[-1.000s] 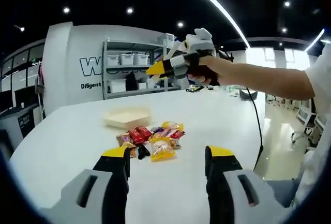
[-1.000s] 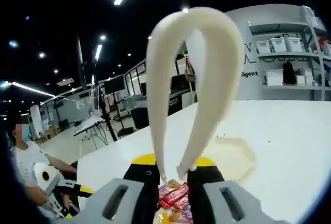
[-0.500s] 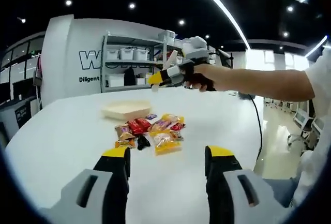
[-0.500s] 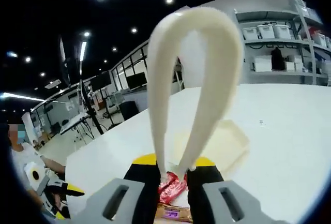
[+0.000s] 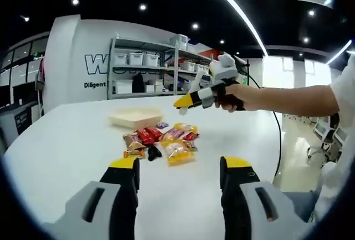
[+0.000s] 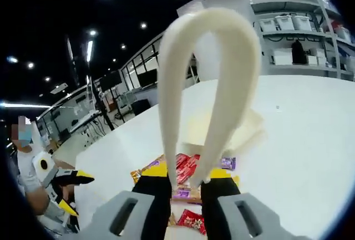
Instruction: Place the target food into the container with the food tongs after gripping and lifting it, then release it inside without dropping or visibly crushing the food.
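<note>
so the right gripper dropped lower and swung rightward over the snack pile, and the tongs ended up pointing down at the snacks.

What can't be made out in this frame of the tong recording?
- Cream plastic food tongs: the held ends sit between the right gripper jaws in the right gripper view.
- Wrapped snacks pile: labels too small in the left gripper view.
- Shallow beige container: tongs cover its middle in the right gripper view.
</note>
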Motion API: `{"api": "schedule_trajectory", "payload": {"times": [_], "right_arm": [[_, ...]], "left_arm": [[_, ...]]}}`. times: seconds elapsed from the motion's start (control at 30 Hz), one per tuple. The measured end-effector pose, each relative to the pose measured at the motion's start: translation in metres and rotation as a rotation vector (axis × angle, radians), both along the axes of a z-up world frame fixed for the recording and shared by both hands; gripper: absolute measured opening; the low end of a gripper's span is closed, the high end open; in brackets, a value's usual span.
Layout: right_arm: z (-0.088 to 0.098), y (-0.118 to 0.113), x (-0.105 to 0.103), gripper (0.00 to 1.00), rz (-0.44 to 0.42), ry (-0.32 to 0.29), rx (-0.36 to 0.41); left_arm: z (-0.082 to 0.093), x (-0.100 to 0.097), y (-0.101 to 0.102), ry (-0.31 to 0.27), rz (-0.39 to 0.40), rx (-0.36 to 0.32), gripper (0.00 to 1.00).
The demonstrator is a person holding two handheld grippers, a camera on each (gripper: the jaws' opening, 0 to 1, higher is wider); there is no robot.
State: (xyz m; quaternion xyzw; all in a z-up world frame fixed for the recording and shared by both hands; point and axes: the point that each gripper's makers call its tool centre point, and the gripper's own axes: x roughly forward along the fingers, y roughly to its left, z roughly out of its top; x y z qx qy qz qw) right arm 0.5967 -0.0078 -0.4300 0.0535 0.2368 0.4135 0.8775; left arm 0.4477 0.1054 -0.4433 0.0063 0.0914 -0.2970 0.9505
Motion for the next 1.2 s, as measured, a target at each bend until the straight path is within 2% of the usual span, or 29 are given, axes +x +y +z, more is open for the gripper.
{"api": "schedule_trajectory", "payload": {"times": [0.2, 0.47, 0.7, 1.0, 1.2], "right_arm": [[-0.012, -0.006, -0.012, 0.14, 0.017, 0.015, -0.016], [-0.031, -0.003, -0.017, 0.14, 0.043, 0.033, -0.037], [-0.04, -0.005, -0.023, 0.14, 0.051, 0.066, -0.043], [-0.039, -0.013, -0.039, 0.15, 0.039, 0.095, -0.01], [-0.04, -0.026, -0.048, 0.16, -0.01, 0.125, 0.013]], "left_arm": [[-0.002, -0.002, -0.001, 0.005, -0.002, 0.016, 0.56], [-0.004, 0.0, 0.0, 0.01, 0.0, 0.043, 0.57], [-0.001, 0.001, 0.001, 0.006, 0.004, 0.055, 0.57], [-0.003, 0.0, 0.004, 0.009, 0.015, 0.05, 0.57], [-0.006, -0.003, 0.002, 0.011, 0.009, 0.053, 0.57]]}}
